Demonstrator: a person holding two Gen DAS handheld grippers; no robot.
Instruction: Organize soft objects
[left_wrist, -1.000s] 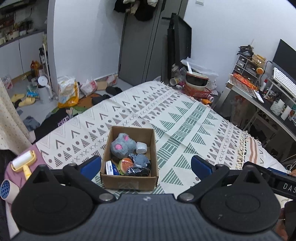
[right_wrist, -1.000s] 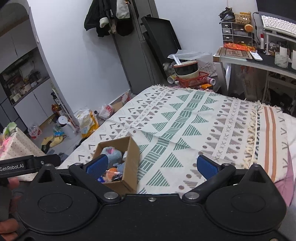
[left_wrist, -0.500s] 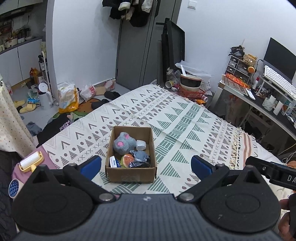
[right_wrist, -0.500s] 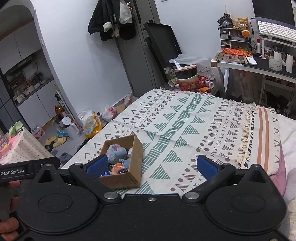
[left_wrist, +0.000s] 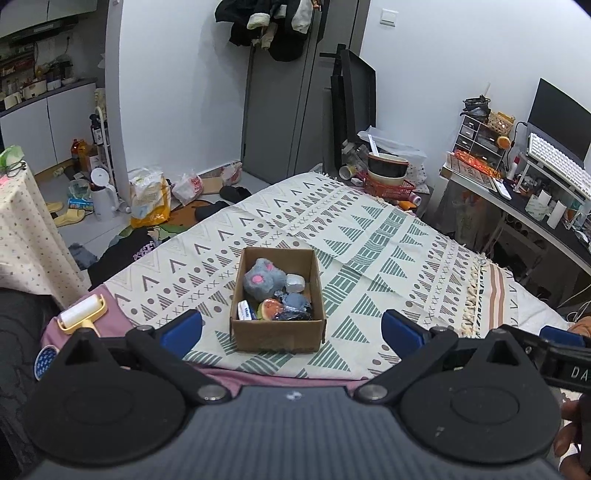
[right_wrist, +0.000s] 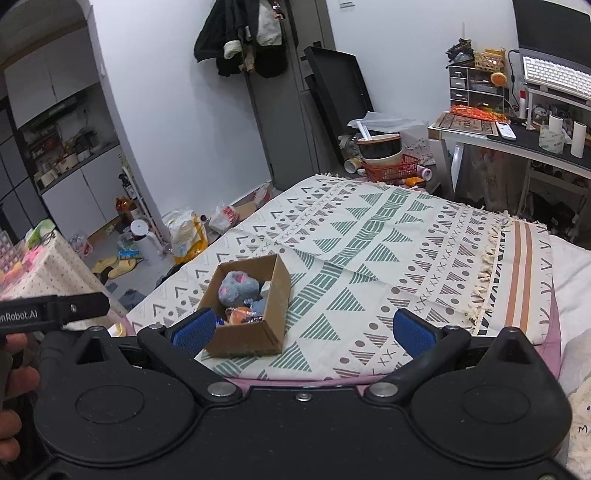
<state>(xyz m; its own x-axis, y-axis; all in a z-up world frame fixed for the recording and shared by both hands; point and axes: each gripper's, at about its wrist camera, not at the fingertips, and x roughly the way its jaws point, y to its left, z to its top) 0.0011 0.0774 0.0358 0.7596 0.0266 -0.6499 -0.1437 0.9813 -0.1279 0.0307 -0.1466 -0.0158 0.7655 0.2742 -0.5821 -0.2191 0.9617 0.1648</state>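
Cardboard box (left_wrist: 277, 334) found on the patterned bed cover (left_wrist: 369, 236), near the front edge of the bed, holding the soft objects: grey plush with pink patches (left_wrist: 263, 282), a small white piece (left_wrist: 294, 283), a blue-grey item (left_wrist: 296, 301), an orange-and-green one (left_wrist: 270, 309).

Left tool (left_wrist: 291, 328): jaws spread wide, empty, held back from the bed and above the box. Box dead ahead, centred between the blue pads. Long axis of box running straight away from this tool, short side facing it.

Right tool (right_wrist: 303, 328): likewise spread wide, nothing held. Box (right_wrist: 245, 338) ahead and off to the left, partly behind the left pad, turned at an angle.

Judged: left tool nearer and better aligned; straight forward-and-down reach indicated. No soft objects seen loose on the cover; task appears far along or not yet unpacked, cannot tell which.
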